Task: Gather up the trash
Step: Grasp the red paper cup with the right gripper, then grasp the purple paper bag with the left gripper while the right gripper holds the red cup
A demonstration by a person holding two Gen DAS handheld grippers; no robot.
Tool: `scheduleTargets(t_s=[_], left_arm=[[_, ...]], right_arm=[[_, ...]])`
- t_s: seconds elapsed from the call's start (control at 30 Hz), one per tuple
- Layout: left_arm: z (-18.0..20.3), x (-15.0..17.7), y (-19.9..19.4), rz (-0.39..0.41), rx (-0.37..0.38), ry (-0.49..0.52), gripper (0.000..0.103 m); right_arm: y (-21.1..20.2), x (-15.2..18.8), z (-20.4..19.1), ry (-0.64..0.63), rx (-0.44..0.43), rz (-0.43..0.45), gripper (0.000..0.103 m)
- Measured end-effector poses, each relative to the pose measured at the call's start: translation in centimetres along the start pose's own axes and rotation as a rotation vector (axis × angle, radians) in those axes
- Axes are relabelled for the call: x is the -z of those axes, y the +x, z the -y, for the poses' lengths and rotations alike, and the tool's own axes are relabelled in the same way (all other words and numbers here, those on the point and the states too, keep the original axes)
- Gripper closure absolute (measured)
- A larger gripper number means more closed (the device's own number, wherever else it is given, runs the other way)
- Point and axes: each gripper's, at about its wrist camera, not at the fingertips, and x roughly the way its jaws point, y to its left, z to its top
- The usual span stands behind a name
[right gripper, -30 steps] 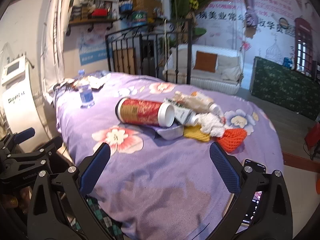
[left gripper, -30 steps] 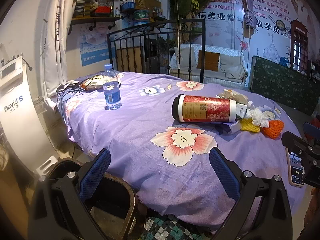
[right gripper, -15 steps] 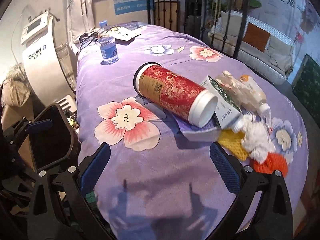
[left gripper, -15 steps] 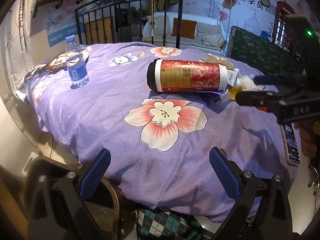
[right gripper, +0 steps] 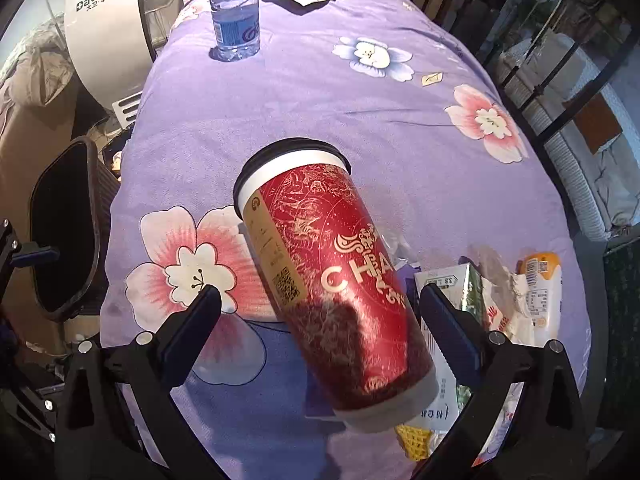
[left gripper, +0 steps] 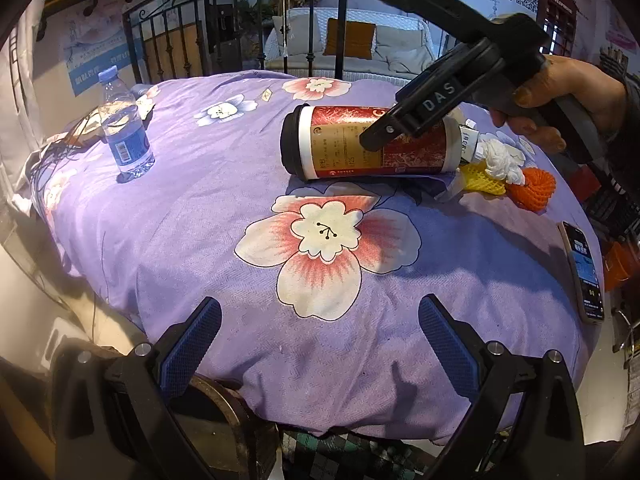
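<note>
A red paper cup with a black lid [left gripper: 372, 142] lies on its side on the purple flowered cloth [left gripper: 224, 216]; it fills the right wrist view [right gripper: 336, 280]. My right gripper [right gripper: 320, 320] is open and straddles the cup's lower half from above; its body shows in the left wrist view [left gripper: 440, 92]. Beside the cup lie a white tissue [left gripper: 500, 156], yellow foam net [left gripper: 480, 176], orange foam net [left gripper: 532, 188] and a carton [right gripper: 452, 292]. My left gripper [left gripper: 320, 332] is open and empty over the table's near edge.
A water bottle [left gripper: 124, 128] stands at the far left. A phone [left gripper: 582, 268] lies at the right edge. A dark bin [right gripper: 64, 232] stands beside the table, partly under my left gripper [left gripper: 216, 408]. A white machine [right gripper: 104, 20] and an iron railing [left gripper: 240, 28] stand behind.
My right gripper has moved down and forward over the red cup, which now lies between its open fingers. My left gripper has edged closer to the table.
</note>
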Motion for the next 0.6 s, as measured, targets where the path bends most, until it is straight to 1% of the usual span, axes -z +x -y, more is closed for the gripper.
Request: scheduleTargets(t_s=[0.03,0.07,0.17,0.23,0.27,0.3,0.47,0.53,0.6], left_arm=[[-0.1,-0.1,0.2,-0.006,0.01,-0.003,0.006],[-0.1,-0.2,0.4,-0.013,0.02,-0.006,0.006],[-0.1,-0.4,1.0,-0.025,0.026,-0.003,0.006],[0.1,-0.5,1.3,-0.028,0.022,0.007,0.006],[0.1,-0.5,1.4,-0.03,0.023,0.009,0.006],[0.1,-0.5,1.5,-0.031,0.027,0.009,0.006],[-0.1,-0.5,2.3,-0.06,0.058,-0.013,0.006],[-0.2,-0.5,2.7,-0.074,0.084,-0.028,0.007],[-0.2,-0.6,3.0,-0.081,0.102,-0.046,0.007]], right_arm=[[0.8,-0.3,0.1,0.004,-0.023,-0.03,0.005],[1.6,-0.7,0.2,0.005,-0.027,-0.054,0.005],[3.6,-1.4,-0.1,-0.017,-0.019,-0.107,0.005],[4.7,-1.7,-0.2,-0.021,-0.016,-0.125,0.005],[5.0,-1.7,-0.3,-0.019,-0.014,-0.129,0.011],[5.2,-1.8,-0.2,-0.022,-0.007,-0.124,0.016],[4.2,-1.3,0.1,0.01,-0.059,-0.067,0.025],[3.1,-0.9,0.2,0.033,-0.063,-0.026,0.026],[1.6,-0.3,0.6,0.072,-0.087,0.036,0.027]])
